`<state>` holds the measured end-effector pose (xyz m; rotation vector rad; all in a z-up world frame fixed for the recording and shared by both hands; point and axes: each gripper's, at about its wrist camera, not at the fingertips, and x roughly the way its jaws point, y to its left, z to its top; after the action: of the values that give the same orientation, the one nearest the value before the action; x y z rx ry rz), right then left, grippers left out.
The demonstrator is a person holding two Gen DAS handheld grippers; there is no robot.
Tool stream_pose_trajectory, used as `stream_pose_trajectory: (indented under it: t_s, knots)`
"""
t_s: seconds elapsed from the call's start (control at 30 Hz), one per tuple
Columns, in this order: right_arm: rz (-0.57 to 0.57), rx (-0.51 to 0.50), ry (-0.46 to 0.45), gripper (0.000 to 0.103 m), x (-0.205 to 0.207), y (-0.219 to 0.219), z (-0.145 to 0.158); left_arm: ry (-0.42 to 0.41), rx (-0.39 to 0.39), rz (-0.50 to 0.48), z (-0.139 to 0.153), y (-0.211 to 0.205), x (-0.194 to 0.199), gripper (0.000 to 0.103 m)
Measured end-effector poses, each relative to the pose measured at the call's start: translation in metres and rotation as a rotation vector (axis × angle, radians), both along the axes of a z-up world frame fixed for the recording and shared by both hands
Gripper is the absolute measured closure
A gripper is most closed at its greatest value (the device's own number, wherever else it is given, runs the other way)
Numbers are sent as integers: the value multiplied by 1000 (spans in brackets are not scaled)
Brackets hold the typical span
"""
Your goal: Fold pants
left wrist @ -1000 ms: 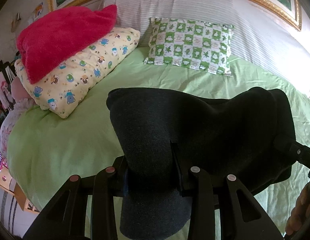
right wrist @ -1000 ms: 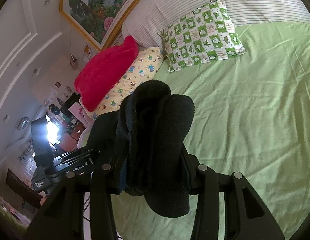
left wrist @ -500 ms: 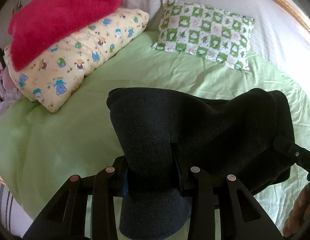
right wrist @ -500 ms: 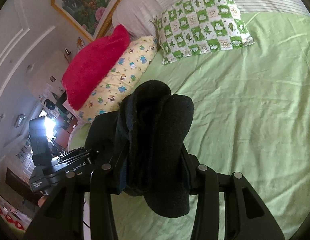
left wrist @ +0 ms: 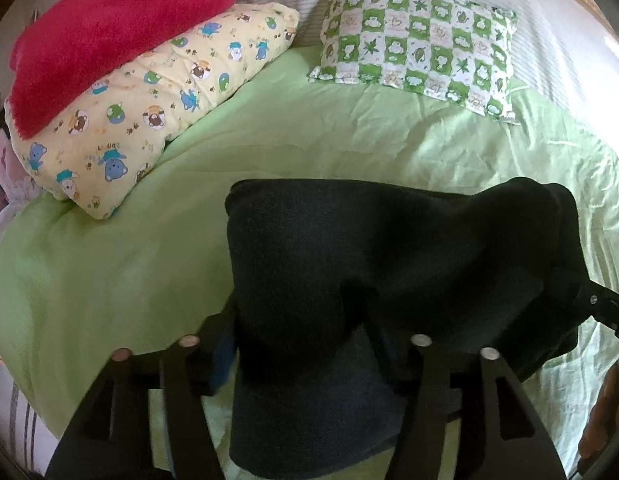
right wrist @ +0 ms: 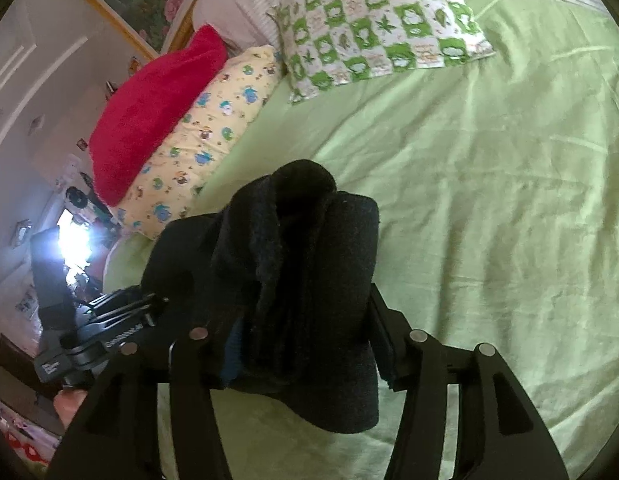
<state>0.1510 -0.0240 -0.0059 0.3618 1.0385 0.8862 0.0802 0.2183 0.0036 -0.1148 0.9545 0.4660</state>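
Hand-held gripper, left (left wrist: 305, 344), and right hand-held gripper (right wrist: 299, 334), jaws just widening around the pants (left wrist: 389, 252) above the bed (left wrist: 109, 264), are risking the bundled fold slumping apart unevenly.

pants (left wrist: 389, 256) | dark, thick fabric | bunched, folded layers | draped over green bed sheet (left wrist: 129, 264)

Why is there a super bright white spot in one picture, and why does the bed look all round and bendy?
Right wrist view: the white spot is glare from a bright light in the room at far left, washing out details nearby. Both views: the fisheye lens bends the green bed sheet into a curve and darkens the corners. Left wrist view: the dark pants look nearly black, hiding their folds.
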Motion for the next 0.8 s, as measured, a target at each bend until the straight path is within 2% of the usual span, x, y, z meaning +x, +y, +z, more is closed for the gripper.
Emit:
stream_pose_trajectory:
  t_s: [0.13,0.23,0.4,0.7,0.8]
  knots:
    - [-10,-11,-14,39,2,-5,-8,3,41,12,-4,0,1,22]
    - [-16,-25,-28,32,3,-5,-13,2,36,23,-8,6,2,16]
    - [-10,5,-13,29,4,-7,-12,8,10,31,-4,13,-1,14]
    - [58,60,-80,22,-22,-17,30,14,101,-32,17,-18,-30,14]
    - [87,54,-126,15,-36,-20,45,9,110,-52,24,-30,-43,14]
